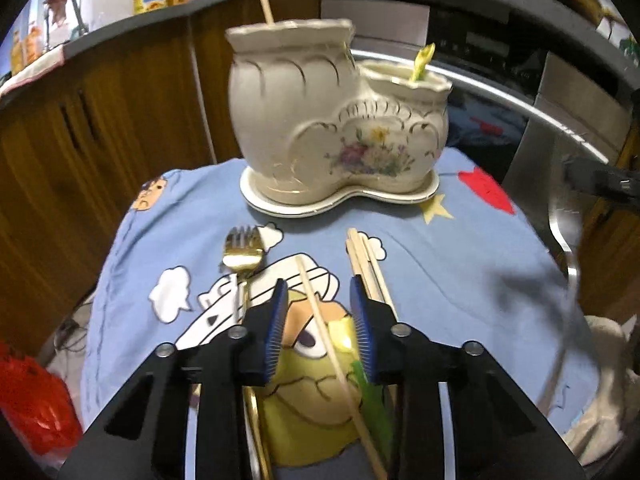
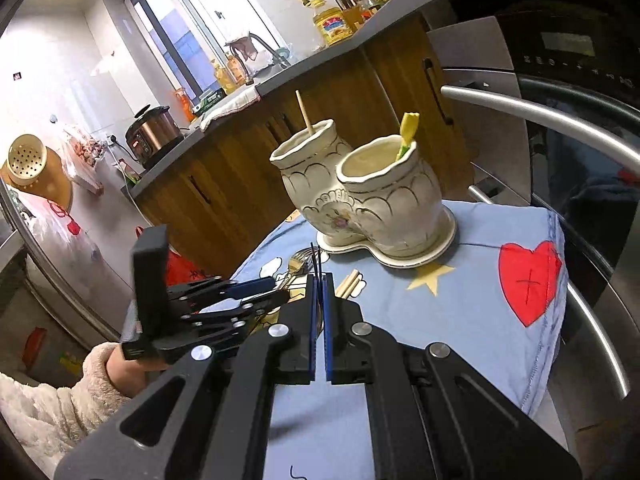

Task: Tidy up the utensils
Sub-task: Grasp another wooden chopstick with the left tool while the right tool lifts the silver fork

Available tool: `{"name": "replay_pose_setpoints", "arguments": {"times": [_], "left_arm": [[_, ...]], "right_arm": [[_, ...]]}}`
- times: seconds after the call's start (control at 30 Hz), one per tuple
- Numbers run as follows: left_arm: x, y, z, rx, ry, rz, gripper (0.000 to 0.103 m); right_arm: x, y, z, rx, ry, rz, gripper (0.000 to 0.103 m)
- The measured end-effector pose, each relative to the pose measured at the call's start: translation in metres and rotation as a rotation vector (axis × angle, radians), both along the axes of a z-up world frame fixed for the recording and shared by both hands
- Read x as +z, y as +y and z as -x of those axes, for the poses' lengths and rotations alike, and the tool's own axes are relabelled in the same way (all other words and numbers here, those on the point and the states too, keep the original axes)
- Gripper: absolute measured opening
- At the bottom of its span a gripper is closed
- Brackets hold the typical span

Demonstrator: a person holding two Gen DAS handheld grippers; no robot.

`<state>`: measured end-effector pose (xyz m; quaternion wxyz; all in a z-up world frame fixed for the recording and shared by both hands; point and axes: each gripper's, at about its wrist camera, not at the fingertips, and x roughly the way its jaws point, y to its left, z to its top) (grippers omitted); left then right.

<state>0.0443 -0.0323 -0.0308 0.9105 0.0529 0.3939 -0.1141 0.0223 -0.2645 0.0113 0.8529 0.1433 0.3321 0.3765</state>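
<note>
Left gripper (image 1: 318,292): we find its jaws part open astride a single chopstick (image 1: 320,312) lying on the blue cloth (image 1: 460,280), pads not pressing it.

Right gripper (image 2: 320,280): closed, empty.

Remaining: gold fork (image 1: 243,254), chopstick bundle (image 1: 366,264). The ceramic holder (image 1: 320,120) already has one stick and a yellow-handled piece.

Risks, as we judge them: the thin stick lies slantwise between the pads and could pivot or slip; the fork beside it may get nudged.

Writing: none we can read; bottle labels are blurred.

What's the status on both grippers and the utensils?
Left gripper open, straddling one chopstick on the cloth. Right gripper shut, empty. Holder has one chopstick and a yellow-green utensil; fork and chopstick bundle still out.
</note>
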Motion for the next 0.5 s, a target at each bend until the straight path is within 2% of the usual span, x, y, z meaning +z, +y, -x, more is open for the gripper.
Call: {"name": "replay_pose_setpoints", "arguments": {"times": [0.13, 0.33, 0.43, 0.5], "left_arm": [[-0.017, -0.005, -0.015, 0.052, 0.028, -0.071, 0.022], [-0.025, -0.013, -0.023, 0.046, 0.046, -0.114, 0.017], [-0.025, -0.017, -0.025, 0.038, 0.049, -0.124, 0.006], [-0.025, -0.018, -0.025, 0.03, 0.041, -0.129, 0.005]], "right_arm": [[0.0, -0.007, -0.001, 0.002, 0.002, -0.022, 0.002], [-0.001, -0.01, -0.001, -0.003, -0.008, -0.028, 0.002], [0.0, -0.012, 0.0, -0.02, -0.015, -0.022, 0.003], [0.001, -0.013, 0.0, -0.036, -0.022, -0.016, 0.003]]}}
